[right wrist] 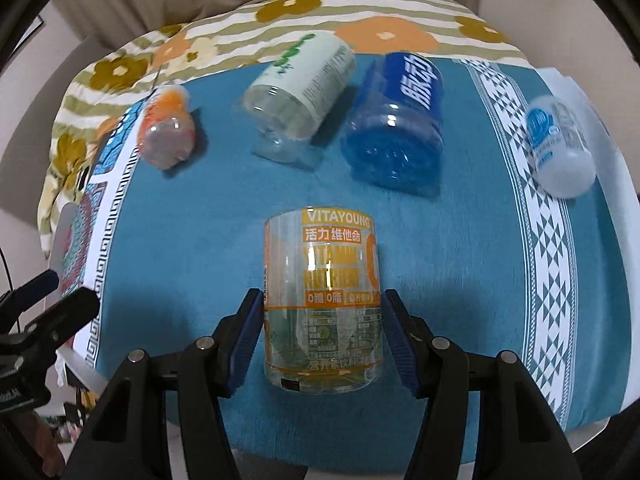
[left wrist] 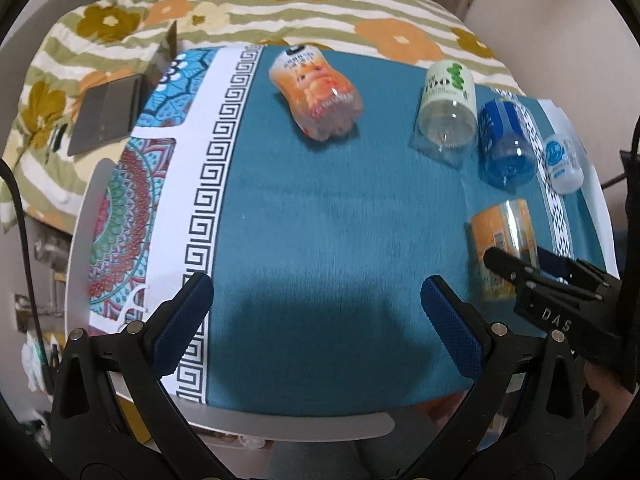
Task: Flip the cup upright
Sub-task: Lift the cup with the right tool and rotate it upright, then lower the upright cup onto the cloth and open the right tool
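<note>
A clear cup with a yellow-orange label (right wrist: pixel 322 300) lies on its side on the blue cloth. My right gripper (right wrist: pixel 322 336) straddles it with both blue pads against or very near its sides. The same cup (left wrist: pixel 502 248) shows in the left wrist view at the right, with the right gripper's fingers (left wrist: pixel 520 268) on it. My left gripper (left wrist: pixel 316 312) is open and empty above the bare cloth near the table's front edge.
Several other cups lie on their sides: an orange one (right wrist: pixel 168 136), a white-green one (right wrist: pixel 300 92), a blue one (right wrist: pixel 400 124) and a white-blue one (right wrist: pixel 560 148). A floral bedspread (left wrist: pixel 320 8) lies behind the table. A dark flat case (left wrist: pixel 106 114) rests at the left.
</note>
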Motion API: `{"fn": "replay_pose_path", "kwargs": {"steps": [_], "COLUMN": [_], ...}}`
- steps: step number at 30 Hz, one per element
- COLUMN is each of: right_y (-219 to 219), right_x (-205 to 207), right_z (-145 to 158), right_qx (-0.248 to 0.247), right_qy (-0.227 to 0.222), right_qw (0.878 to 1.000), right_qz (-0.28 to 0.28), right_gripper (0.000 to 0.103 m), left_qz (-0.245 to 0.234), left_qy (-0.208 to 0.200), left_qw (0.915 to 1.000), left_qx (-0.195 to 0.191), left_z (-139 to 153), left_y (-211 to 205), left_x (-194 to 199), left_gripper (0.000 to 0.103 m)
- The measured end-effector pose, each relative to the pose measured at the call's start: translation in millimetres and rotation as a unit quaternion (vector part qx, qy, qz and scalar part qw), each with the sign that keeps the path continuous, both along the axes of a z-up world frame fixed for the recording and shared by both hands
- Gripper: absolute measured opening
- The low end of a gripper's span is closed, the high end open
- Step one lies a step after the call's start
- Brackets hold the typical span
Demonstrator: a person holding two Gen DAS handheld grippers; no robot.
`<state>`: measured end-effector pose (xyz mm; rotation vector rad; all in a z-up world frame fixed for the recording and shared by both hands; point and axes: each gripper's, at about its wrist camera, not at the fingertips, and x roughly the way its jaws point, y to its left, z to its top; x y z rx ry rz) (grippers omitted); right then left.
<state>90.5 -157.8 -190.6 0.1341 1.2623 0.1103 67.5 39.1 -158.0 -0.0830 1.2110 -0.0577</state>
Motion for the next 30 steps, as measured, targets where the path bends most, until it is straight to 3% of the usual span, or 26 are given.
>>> {"fn": "replay_pose_path", "kwargs": {"steps": [7,9,11,13,25,28,30], "right_y": [0,2,1,1,-6,-9,-12], "right_x": [1,2,3,2,2,2,2], "right_z": [0,-2,-1,0,4,5,6], "right_qx": [0.001,-0.002,-0.002,0.005,0.009,0.008,0.011], "right_qy": [-0.012,-0.009,-0.011,-0.015,-0.019,-0.022,-0.023], "right_qw": [1.000,1.000,1.000,1.000,1.000,1.000,1.000], "right_qz": [-0.016,-0.017,-0.019,-0.019,-0.016,-0.013,-0.012], "right_gripper": [0.056,0.062,0.080,0.085,0.086,0.102,0.102], "left_qz": [-0.015,-0.018,-0.020,-0.020,-0.015,-0.016,-0.016], "left_qy": [0.012,0.013,0.014,0.015,0.012,0.010,0.007], "left_qw": [0.9998,0.9997,0.9996,0.9996,0.9997,0.9998,0.9998], "left_qx": [-0.010,-0.011,-0.013,-0.013,-0.013,-0.011,-0.011], "left_z": [-5,-4,-4,-3,4,8,11], "left_y": [-7,-9,-10,-10,-10,-14,-17], "left_x": [-1,-2,-2,-2,-1,0,1], "left_gripper": [0.103,0.103,0.103,0.103,0.103,0.103,0.103]}}
